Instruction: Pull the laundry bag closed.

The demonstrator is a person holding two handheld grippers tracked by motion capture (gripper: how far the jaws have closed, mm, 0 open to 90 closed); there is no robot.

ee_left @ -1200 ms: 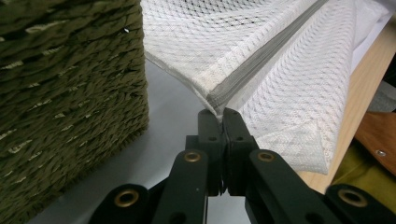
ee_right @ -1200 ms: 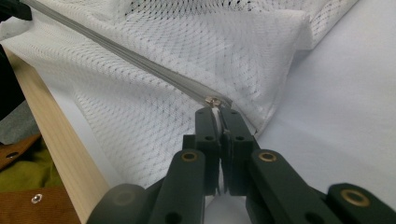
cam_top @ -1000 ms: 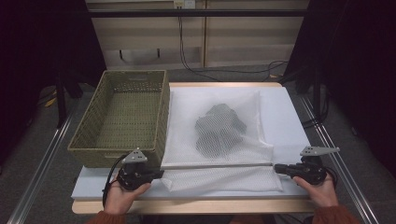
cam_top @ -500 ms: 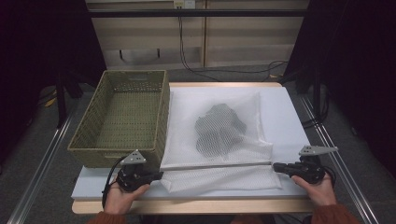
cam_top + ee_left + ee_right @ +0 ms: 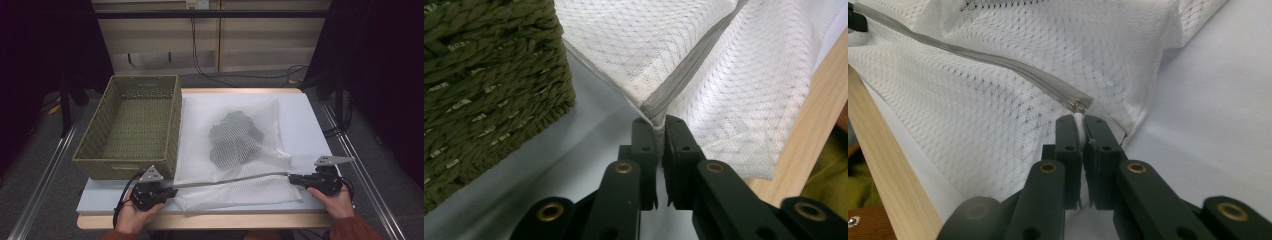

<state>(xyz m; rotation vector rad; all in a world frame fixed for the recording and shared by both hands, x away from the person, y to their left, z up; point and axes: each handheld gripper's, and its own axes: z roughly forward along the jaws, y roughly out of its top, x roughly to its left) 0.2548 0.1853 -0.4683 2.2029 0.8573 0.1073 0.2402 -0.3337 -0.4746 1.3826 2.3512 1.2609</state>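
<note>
A white mesh laundry bag lies flat on the table with a dark garment inside. Its grey zipper runs taut along the near edge between my two grippers. My left gripper is shut on the bag's left corner at the zipper's end. Its jaws have just been opening a little, with the corner still pinched between them. My right gripper is shut on the white zipper pull, just behind the metal slider at the bag's right end.
A green woven basket stands empty to the left of the bag, close to my left gripper. The white board covers the table. Its wooden front edge lies just below the bag.
</note>
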